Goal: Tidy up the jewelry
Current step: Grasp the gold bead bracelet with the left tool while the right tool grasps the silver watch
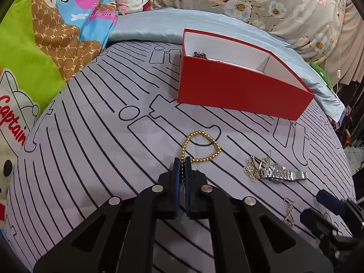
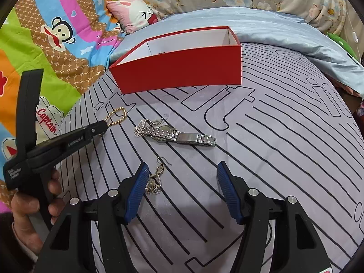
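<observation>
My left gripper [image 1: 182, 160] is shut on a gold bead bracelet [image 1: 204, 147], whose loop lies on the striped bedsheet; the same grip shows in the right wrist view [image 2: 103, 125] with the bracelet [image 2: 117, 116]. A red open box [image 1: 238, 86] [image 2: 179, 72] stands behind, with a dark beaded piece [image 1: 200, 55] inside. A silver watch [image 1: 282, 174] [image 2: 182, 136] lies beside a silver chain [image 1: 252, 166] [image 2: 145, 126]. A small earring [image 2: 157, 177] [image 1: 289, 213] lies by my right gripper's left finger. My right gripper [image 2: 182, 175] is open and empty.
The bed carries a pale blue quilt [image 1: 159, 27] behind the box, a cartoon blanket [image 2: 56, 34] at the left, a pink pillow [image 2: 136, 13] and floral fabric [image 1: 273, 0] at the back. The bed's edge drops off at the right [image 1: 350, 159].
</observation>
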